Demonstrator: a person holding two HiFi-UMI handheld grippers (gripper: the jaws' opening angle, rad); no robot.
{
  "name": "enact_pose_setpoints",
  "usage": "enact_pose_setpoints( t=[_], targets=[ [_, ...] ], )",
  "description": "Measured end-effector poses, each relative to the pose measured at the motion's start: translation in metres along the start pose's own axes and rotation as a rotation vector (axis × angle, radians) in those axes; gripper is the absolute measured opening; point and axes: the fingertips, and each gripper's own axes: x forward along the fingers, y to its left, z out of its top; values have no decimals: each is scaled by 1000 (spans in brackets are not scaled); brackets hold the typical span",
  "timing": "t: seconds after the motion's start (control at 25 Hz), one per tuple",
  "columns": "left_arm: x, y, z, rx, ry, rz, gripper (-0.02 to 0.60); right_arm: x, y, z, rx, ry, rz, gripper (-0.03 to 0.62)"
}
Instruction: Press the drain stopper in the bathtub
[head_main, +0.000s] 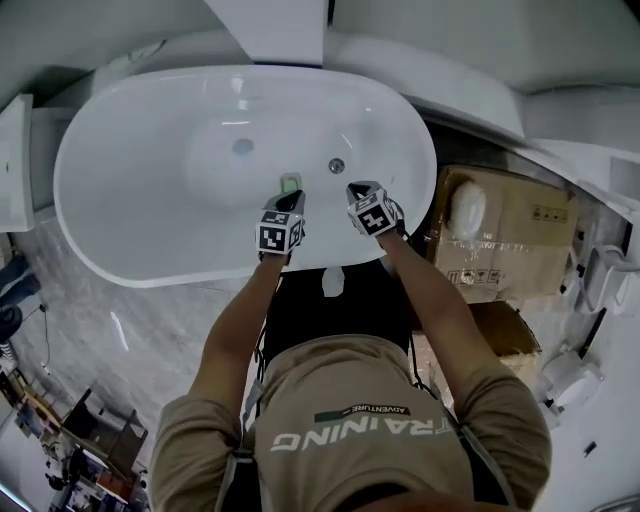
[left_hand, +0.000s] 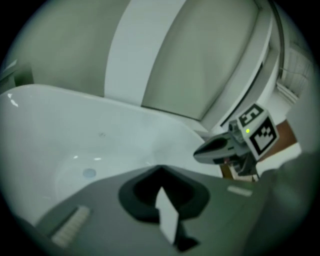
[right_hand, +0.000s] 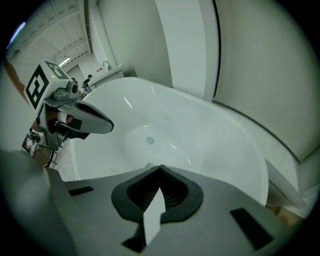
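The white oval bathtub (head_main: 120, 230) fills the upper left and centre of the head view, its long axis running left to right across the frame and its open side facing the camera. Both tools hang over its lower rim at centre frame.

The left hand-held gripper (left_hand: 160, 169) has its jaws brought together with nothing between them, and so does the right hand-held gripper (right_hand: 160, 167). Closed jaws suit this step, since a blunt closed tip probably pushes better than a spread pair.

The drain stopper (head_main: 243, 146) is a small bluish disc on the tub floor, up and to the left of both tools and well apart from them. It is round, so it has no long axis, and its flat face looks straight up out of the tub.

To press it well, I would bring one closed tip down along that upward axis onto the middle of the disc, since an off-centre push may tilt it. The round metal fitting (head_main: 336, 166) on the near wall lies closer but is likely not the target.
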Motion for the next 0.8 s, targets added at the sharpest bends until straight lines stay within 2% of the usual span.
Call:
enact_pose_setpoints(
  t=[0.24, 0.48, 0.6, 0.8],
  targets=[
    [-59, -28, 57, -16, -107, -32, 2, -87, -4, 59, 108, -201, -70, 8],
    [-120, -44, 116, 79, -219, -16, 2, -181, -6, 113, 157, -379, -130, 9],
    [-151, -60, 147, 121, -282, -26, 2, -227, 0, 133, 148, -467, -143, 9],
    [-204, -87, 195, 124, -398, -43, 2, -300, 22, 164, 106, -595, -124, 9]
  ],
)
